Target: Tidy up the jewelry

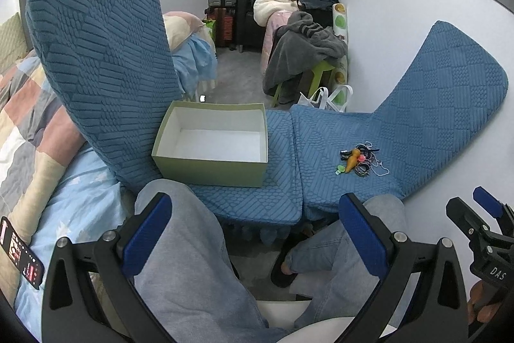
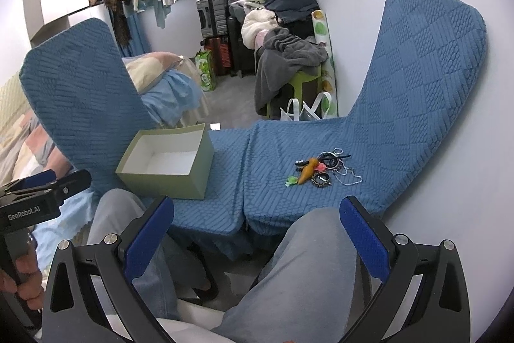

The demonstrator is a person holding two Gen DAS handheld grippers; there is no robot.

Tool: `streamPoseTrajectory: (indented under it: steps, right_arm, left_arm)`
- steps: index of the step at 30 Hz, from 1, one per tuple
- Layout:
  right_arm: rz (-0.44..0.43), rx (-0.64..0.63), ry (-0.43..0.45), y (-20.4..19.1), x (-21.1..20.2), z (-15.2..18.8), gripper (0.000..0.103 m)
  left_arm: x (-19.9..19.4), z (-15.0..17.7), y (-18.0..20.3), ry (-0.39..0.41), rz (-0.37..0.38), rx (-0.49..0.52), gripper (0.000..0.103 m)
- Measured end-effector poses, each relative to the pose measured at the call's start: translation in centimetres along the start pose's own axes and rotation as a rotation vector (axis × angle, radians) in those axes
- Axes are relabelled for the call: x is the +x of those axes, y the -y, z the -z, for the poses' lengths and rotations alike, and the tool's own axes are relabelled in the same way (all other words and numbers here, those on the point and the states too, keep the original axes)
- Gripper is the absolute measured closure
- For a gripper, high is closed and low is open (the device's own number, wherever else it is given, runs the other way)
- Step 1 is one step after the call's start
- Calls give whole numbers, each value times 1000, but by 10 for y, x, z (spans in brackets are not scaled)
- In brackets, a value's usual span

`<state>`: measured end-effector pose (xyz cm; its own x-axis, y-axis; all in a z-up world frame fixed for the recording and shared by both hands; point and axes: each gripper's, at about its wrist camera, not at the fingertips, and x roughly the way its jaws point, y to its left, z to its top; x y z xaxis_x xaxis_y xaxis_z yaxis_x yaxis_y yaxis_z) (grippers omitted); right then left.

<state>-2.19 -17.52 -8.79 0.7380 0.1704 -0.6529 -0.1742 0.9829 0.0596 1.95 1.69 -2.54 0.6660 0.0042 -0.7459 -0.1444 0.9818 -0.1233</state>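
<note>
In the left wrist view, the jewelry pile [image 1: 363, 161] lies on the blue cushion [image 1: 401, 124] right of the empty green box [image 1: 212, 142]; the left gripper [image 1: 255, 233] is spread wide, holding nothing. In the right wrist view, the chains look light, limp and tangle-prone, so the stiff orange carrot charm [image 2: 307, 171] seems the surest hold, and the right gripper [image 2: 257, 233] also gapes empty above the person's knees.

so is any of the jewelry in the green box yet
No, the green box shows only its bare white inside, while the jewelry pile lies apart from it on the blue cushion.
</note>
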Motion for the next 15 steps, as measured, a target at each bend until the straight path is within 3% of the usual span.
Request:
streamPoseTrajectory:
  steps: [15]
  right_arm:
    - [-5, -11, -20, -3, 8, -4, 0]
  left_arm:
    - [7, -1, -3, -3, 0, -27, 0]
